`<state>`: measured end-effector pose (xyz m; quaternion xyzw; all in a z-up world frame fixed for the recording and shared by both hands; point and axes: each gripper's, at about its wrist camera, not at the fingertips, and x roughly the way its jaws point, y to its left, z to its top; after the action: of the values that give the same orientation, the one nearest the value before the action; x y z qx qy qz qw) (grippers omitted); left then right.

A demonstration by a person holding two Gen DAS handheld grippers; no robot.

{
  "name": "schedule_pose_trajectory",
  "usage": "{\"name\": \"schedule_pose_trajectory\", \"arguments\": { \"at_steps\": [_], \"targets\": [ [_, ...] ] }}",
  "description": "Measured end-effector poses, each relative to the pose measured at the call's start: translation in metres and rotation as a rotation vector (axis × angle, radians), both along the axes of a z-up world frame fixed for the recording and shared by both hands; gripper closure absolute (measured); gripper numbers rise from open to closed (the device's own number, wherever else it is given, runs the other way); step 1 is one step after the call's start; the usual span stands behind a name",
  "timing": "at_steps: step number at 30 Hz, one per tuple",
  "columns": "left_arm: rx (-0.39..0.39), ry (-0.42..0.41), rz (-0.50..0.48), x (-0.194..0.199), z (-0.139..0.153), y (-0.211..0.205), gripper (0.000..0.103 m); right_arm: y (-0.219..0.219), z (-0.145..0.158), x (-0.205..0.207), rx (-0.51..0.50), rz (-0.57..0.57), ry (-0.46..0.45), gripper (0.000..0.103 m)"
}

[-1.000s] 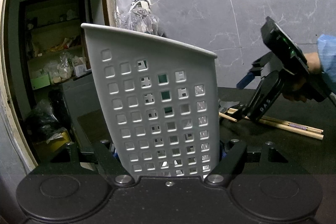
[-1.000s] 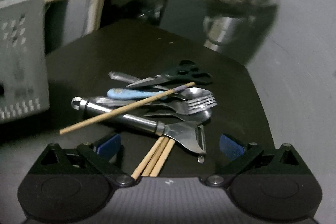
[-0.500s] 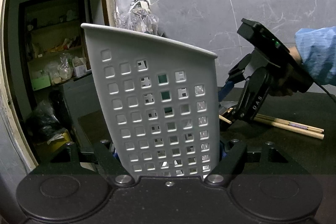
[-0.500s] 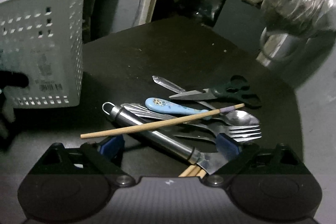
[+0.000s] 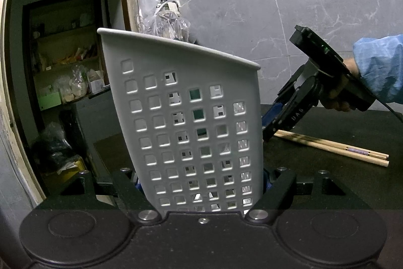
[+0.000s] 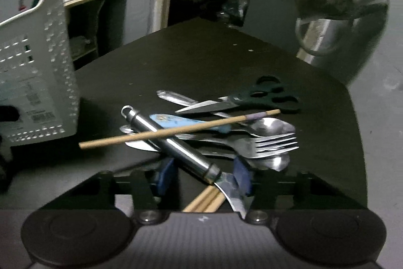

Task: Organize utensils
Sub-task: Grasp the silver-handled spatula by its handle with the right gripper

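Step in hand, by judgement: first pick from the utensil pile, with the basket held steady to receive.

Nearest, right hand-held gripper: jaws just been closing, now half-way in, blue pads straddling the neck of the steel-handled peeler where handle meets blade. Pad contact not confirmed; taken as not yet clenched. Bundle of pale wooden chopsticks passing under the same spot, risk of catching them too.

Next out, rest of pile mid-table: single wooden chopstick lying across the peeler, blue-handled spoon, steel fork, black-handled scissors farthest.

Left hand-held gripper: clenched on the lower wall of the white perforated plastic basket, which stands toward the table's left edge, seen from the right wrist.

Next move calls for: finishing the squeeze on the peeler alone, lifting clear of the crossing chopstick, carrying over the basket rim.

Hard to make out: peeler blade cut off by the gripper body; basket interior mostly hidden; lower utensils overlapped, count uncertain; right-wrist view blurred.
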<state>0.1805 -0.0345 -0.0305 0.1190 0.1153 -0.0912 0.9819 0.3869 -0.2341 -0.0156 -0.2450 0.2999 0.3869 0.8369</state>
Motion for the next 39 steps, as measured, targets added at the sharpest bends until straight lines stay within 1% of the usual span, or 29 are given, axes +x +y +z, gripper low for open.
{"name": "schedule_pose_trajectory", "arguments": {
  "at_steps": [3,5,8,11,14,18,25,27,32,34,36,39],
  "targets": [
    [0.0,0.0,0.0,0.0,0.0,0.0,0.024,-0.006,0.001,0.007,0.018,-0.056,-0.001,0.055],
    [0.001,-0.001,0.0,0.0,0.0,0.0,0.024,-0.01,0.003,0.011,0.029,-0.085,0.003,0.061],
    [-0.001,0.0,0.0,0.0,0.0,0.0,0.024,-0.013,0.006,0.015,0.017,-0.115,0.012,0.067],
    [-0.002,0.0,0.0,0.0,0.0,0.0,0.024,-0.019,0.007,0.019,-0.004,-0.161,0.019,0.07],
    [-0.006,0.0,0.0,-0.001,0.0,0.0,0.024,-0.033,0.009,0.023,0.014,-0.228,0.05,0.073],
    [-0.013,0.001,0.001,-0.001,0.0,0.001,0.024,-0.063,0.01,0.031,0.087,-0.364,0.111,0.078],
    [-0.011,-0.001,0.0,-0.001,0.0,0.0,0.024,-0.128,0.007,0.036,0.31,-0.616,0.217,0.079],
    [-0.012,-0.001,0.0,-0.001,0.0,0.0,0.024,-0.144,0.006,0.033,0.358,-0.694,0.229,0.079],
    [-0.012,-0.001,0.0,-0.001,0.0,0.0,0.024,-0.159,0.003,0.009,0.34,-0.787,0.199,0.08],
    [-0.013,-0.001,0.001,-0.001,0.0,0.0,0.024,-0.157,0.004,-0.008,0.329,-0.798,0.204,0.08],
    [-0.014,-0.001,0.001,0.0,0.0,0.0,0.024,-0.153,0.0,-0.023,0.293,-0.805,0.245,0.08],
    [-0.014,-0.004,0.0,0.0,0.0,0.0,0.024,-0.141,-0.002,-0.052,0.256,-0.783,0.214,0.079]
  ]
}}
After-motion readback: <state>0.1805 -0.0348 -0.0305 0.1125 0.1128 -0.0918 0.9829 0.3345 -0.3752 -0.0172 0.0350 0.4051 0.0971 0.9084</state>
